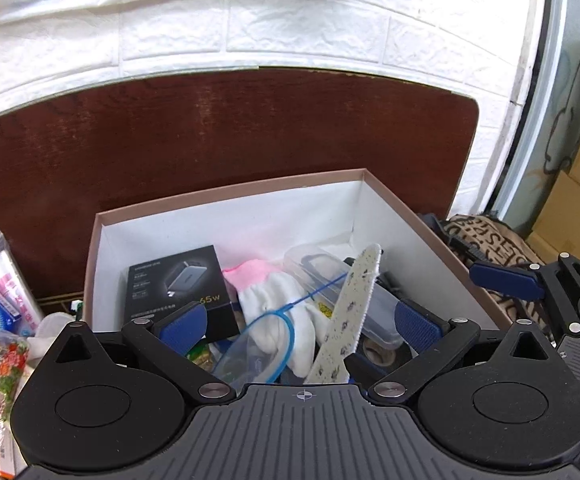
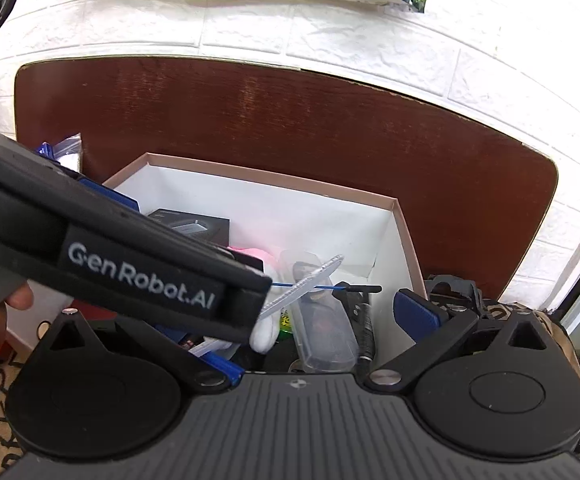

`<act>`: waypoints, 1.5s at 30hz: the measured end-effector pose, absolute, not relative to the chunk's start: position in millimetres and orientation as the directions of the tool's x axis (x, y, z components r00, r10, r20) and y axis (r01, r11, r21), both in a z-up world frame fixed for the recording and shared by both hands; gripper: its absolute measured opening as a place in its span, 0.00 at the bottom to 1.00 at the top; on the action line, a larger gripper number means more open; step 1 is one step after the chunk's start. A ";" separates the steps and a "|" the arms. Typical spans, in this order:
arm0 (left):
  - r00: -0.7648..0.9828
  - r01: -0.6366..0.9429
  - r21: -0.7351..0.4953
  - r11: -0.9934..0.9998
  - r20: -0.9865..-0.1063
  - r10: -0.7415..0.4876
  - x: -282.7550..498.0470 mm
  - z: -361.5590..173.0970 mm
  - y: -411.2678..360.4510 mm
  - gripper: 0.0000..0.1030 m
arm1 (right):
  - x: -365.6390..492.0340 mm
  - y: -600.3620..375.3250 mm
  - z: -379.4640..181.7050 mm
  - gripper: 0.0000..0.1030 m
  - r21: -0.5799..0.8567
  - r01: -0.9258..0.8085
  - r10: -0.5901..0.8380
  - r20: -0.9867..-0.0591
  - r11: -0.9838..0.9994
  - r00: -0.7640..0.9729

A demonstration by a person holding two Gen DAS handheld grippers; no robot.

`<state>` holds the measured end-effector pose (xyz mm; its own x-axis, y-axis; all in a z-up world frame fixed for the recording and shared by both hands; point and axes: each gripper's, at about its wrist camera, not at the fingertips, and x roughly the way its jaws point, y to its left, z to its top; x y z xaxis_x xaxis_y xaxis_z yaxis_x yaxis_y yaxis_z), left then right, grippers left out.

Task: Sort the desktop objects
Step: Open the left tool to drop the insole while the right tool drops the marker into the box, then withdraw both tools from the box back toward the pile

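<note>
Left wrist view: our left gripper [image 1: 300, 322] fingers apart above box [image 1: 225, 202]; patterned nail file [image 1: 350, 316] leans between them, lower centre, unclamped. Right gripper [image 2: 310, 320] apart over same box.

One open box [image 1: 225, 200]; inside: one black charger carton [image 1: 177, 284], one white-pink glove [image 1: 277, 300], one clear case [image 1: 350, 300], one speckled strip [image 1: 350, 312].
</note>
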<state>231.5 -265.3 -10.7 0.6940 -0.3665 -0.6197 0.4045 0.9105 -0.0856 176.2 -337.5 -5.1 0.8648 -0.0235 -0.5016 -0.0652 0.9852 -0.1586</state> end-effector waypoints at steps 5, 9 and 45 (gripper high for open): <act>0.711 0.411 -0.072 0.909 -0.599 -0.368 211.1 0.6 -261.2 1.00 | 161.3 -335.0 5.6 1.00 -0.148 -0.052 -0.027 -0.482 0.988 0.875; 0.728 0.413 -0.055 0.909 -0.580 -0.366 192.1 8.4 -258.8 1.00 | 146.8 -330.3 14.3 1.00 -0.140 -0.048 -0.023 -0.464 0.989 0.886; 0.681 0.063 -0.229 0.971 -0.701 -0.210 37.5 -79.6 -24.6 0.94 | 4.8 -155.0 -76.7 1.00 -0.051 -0.391 0.290 -0.584 0.919 0.758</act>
<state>37.5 -24.6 -79.6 0.6813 -0.2101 -0.7012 0.0635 0.9713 -0.2293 4.8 -155.0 -76.7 0.7578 0.2903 -0.5843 -0.3914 0.9188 -0.0510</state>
